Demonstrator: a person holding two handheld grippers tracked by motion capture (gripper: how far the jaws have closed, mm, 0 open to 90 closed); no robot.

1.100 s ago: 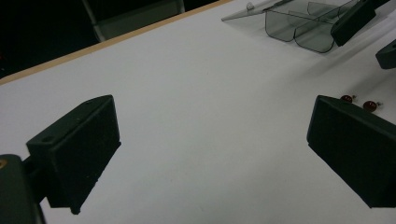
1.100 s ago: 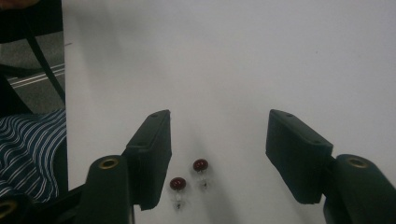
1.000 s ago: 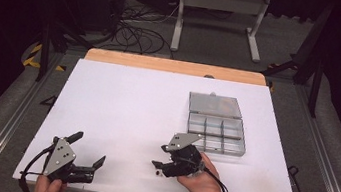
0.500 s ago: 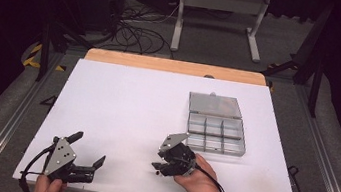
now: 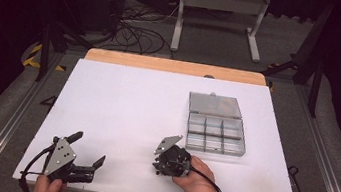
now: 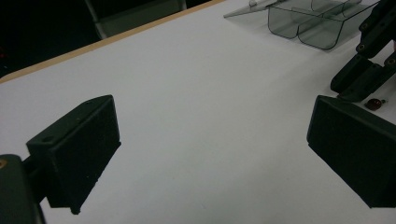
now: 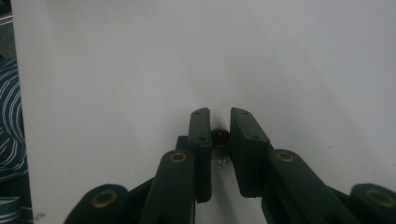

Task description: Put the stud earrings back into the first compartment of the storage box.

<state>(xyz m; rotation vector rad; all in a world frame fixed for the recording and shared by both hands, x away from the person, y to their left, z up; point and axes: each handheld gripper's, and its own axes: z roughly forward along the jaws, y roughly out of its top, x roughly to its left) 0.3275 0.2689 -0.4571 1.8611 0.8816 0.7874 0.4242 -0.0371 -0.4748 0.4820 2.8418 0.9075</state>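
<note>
Small dark-red rounded part w/ a short metal pin (image 7: 220, 136) is sitting between the pads of the right gripper (image 7: 219, 122), jaws having just been closing and now pressing on it from both sides. It's lying low on the white table top (image 5: 125, 115), near edge, a bit right of centre; in the left gripper view it's showing at far right (image 6: 375, 103), beside the right gripper's black linkage.

Doing this well, IMO: grip is catching the bead close to the pad tips, so it's worth lifting slowly & straight up, keeping the jaws squeezing evenly — a round part like this is likely to squirt out if tilted. Pin is hanging below, so avoid dragging it on the table.

Clear grey plastic compartment box w/ open lid (image 5: 215, 132) is waiting farther back & right, well apart.

Left gripper (image 5: 88, 154) is resting near left, jaws wide apart, holding nothing.
</note>
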